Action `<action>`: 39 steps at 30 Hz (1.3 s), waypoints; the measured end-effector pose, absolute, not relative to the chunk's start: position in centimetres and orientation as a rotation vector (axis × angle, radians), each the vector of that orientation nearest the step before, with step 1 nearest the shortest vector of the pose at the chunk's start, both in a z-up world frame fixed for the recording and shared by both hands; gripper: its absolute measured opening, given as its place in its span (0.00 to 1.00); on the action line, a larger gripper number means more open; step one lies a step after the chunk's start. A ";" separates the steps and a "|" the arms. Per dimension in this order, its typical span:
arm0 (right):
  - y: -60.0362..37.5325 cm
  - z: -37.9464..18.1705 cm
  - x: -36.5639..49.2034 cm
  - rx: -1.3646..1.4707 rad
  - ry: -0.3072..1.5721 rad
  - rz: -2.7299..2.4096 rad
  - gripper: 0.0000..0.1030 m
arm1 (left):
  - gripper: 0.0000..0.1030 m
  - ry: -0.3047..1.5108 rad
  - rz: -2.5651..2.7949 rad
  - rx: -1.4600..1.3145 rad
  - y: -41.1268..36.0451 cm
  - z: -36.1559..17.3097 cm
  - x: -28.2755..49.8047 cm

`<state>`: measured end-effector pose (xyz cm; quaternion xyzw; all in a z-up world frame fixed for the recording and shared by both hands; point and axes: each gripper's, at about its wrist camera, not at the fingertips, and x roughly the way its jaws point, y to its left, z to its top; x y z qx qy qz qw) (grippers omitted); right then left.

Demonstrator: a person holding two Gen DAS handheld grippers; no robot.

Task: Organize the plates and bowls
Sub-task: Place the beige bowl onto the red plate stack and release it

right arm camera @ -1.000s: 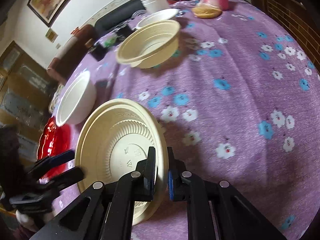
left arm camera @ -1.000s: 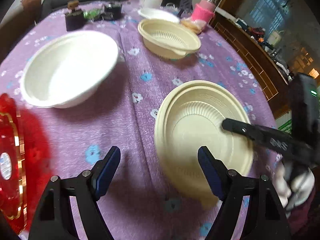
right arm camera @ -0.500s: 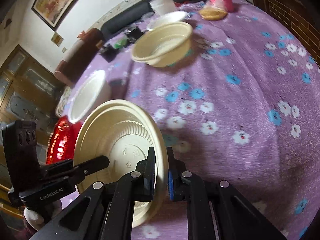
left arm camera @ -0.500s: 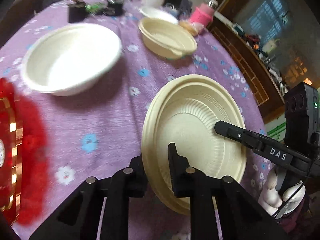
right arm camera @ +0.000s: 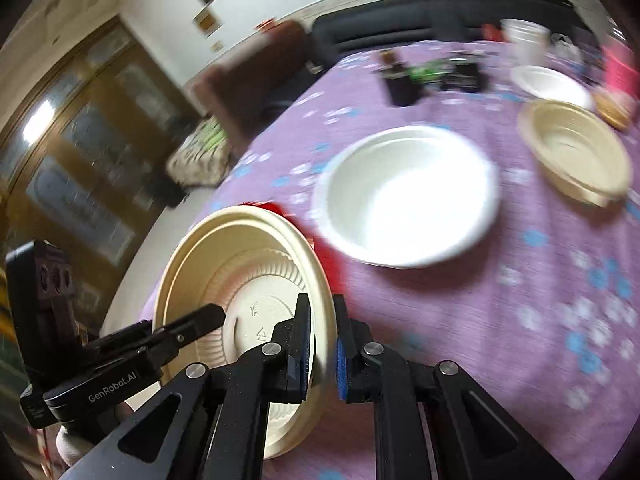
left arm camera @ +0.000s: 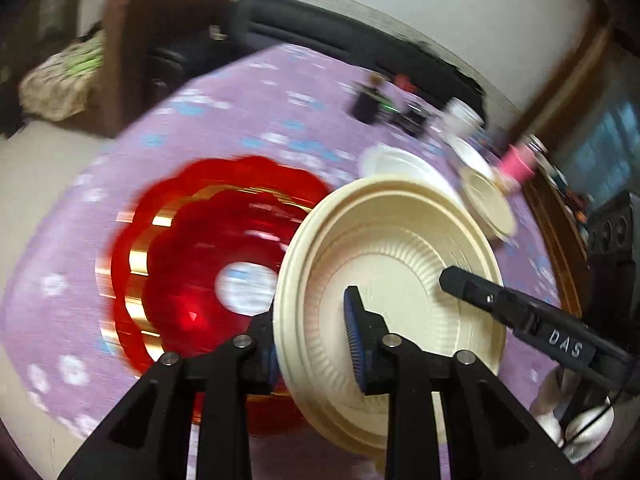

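Both grippers hold one cream plate [left arm camera: 400,280], tilted and lifted off the purple tablecloth. My left gripper [left arm camera: 316,344] is shut on its near rim. My right gripper [right arm camera: 322,340] is shut on the opposite rim of the cream plate [right arm camera: 240,276]. The right gripper shows in the left wrist view [left arm camera: 520,312], the left gripper in the right wrist view [right arm camera: 160,336]. A red scalloped plate [left arm camera: 200,260] with gold trim lies on the cloth just left of and under the cream plate. A white bowl [right arm camera: 404,200] and a cream bowl [right arm camera: 576,152] stand farther back.
A small white plate [right arm camera: 552,84], a white cup [right arm camera: 524,40], a pink container [left arm camera: 518,162], a small bun [right arm camera: 612,110] and dark small items [right arm camera: 432,72] sit at the table's [right arm camera: 540,304] far side. A brown chair [left arm camera: 160,40] and dark sofa stand beyond the edge.
The cream plate, held by both grippers, has been carried left across the table and tilted, and now hangs beside and over the red plate. Both views are motion-blurred.
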<state>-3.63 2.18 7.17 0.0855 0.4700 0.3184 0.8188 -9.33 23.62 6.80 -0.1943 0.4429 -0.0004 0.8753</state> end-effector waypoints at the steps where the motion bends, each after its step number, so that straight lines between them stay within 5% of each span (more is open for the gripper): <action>1: 3.8 7.0 -3.4 0.161 1.004 0.690 0.12 | 0.26 0.927 0.023 -0.410 24.6 6.6 -9.2; 13: 12.4 4.1 -1.5 -0.007 1.019 0.645 0.12 | 0.31 0.998 0.134 -0.380 29.7 3.1 -6.7; 20: 13.1 3.6 -1.3 -0.040 1.027 0.622 0.14 | 0.65 0.904 0.156 -0.331 29.1 5.6 -7.7; 24: 13.6 3.7 -1.8 -0.090 0.971 0.592 0.17 | 0.68 0.862 0.188 -0.319 29.3 6.6 -9.1; 29: 13.4 4.4 -2.6 -0.121 0.887 0.557 0.32 | 0.73 0.830 0.210 -0.347 30.0 7.3 -10.5; 39: 8.1 6.0 -3.6 0.002 0.829 0.509 0.38 | 0.73 0.837 0.203 -0.276 27.4 7.5 -11.4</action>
